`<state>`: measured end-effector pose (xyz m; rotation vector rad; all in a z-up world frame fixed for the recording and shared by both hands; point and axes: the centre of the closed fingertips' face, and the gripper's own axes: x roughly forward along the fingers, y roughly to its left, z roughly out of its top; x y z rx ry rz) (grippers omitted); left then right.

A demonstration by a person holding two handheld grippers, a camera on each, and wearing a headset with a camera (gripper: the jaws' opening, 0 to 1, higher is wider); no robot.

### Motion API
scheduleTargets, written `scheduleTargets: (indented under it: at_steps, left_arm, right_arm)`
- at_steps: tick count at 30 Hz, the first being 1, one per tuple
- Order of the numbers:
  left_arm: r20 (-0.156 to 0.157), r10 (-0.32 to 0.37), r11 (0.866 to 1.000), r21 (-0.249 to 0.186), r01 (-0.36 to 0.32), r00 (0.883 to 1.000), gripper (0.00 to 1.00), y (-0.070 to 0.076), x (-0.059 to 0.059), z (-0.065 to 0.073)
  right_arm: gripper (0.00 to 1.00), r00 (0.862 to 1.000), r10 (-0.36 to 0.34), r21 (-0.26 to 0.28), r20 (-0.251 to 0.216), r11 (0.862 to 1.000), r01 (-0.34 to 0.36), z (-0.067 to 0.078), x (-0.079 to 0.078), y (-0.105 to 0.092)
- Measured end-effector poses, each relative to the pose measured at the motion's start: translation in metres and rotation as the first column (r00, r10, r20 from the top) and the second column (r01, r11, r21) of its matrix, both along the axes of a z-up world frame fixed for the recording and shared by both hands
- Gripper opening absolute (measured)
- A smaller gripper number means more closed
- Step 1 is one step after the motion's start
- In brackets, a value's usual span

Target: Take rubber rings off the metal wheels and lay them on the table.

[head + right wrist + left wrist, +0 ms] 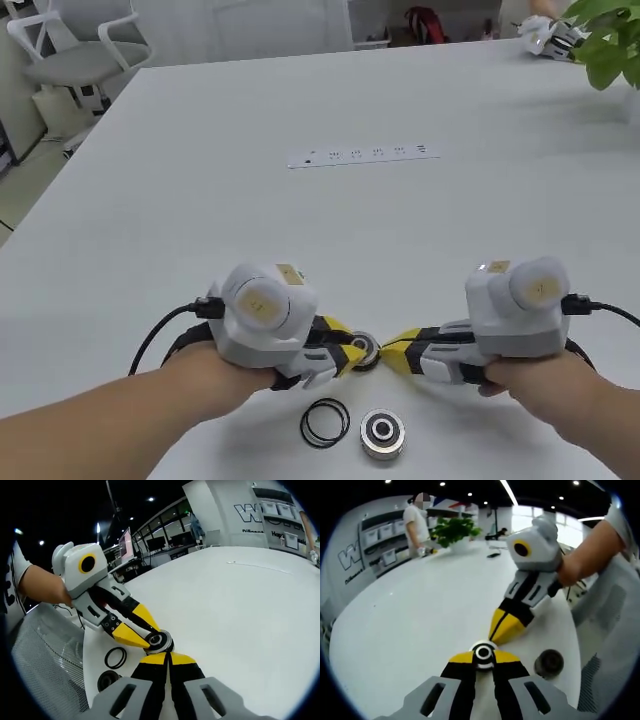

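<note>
Item: metal wheel [363,349], held above the table [300,230] near us, between both grippers.
Left gripper [342,349]: jaws pinching the wheel.
Right gripper [392,352]: jaws pressed together, tips at the wheel's rim; we cannot tell whether they have caught rubber.
Risk: we judge a hard pull could twist the wheel out of the left pinch and onto the loose rubber rings [325,423] and second wheel [382,435] below.
Views: the right gripper view resolves the tip contact, which is too small to judge in the head view.

held wheel [362,350] half hidden between fingers [402,350], plant [608,40] cropped at right edge
</note>
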<state>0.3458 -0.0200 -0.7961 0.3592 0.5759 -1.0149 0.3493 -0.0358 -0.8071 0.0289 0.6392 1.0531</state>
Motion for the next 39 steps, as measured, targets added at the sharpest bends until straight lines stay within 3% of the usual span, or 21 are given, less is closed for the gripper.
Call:
scheduleTargets:
  at_steps: [11, 16, 25, 39]
  left_arm:
    - [0.009, 0.020, 1.000, 0.011, -0.020, 1.000, 0.12, -0.003, 0.000, 0.000]
    - [0.015, 0.025, 1.000, 0.017, -0.025, 1.000, 0.12, -0.003, 0.000, 0.000]
    - [0.011, 0.029, 0.999, 0.021, -0.029, 1.000, 0.12, -0.004, 0.000, 0.000]
    - [0.011, 0.030, 0.999, 0.019, -0.030, 0.999, 0.12, -0.004, 0.000, 0.000]
  right_arm:
    - [0.00, 0.994, -0.066, 0.106, -0.088, 0.992, 0.075, 0.010, 0.003, 0.001]
    - [0.00, 0.991, -0.071, 0.113, -0.110, 0.990, 0.084, 0.011, 0.002, 0.000]
    - [0.00, 0.994, -0.035, 0.104, -0.100, 0.994, 0.045, 0.014, -0.004, 0.005]
    - [0.00, 0.994, -0.013, 0.143, -0.111, 0.989, 0.029, 0.018, -0.007, 0.012]
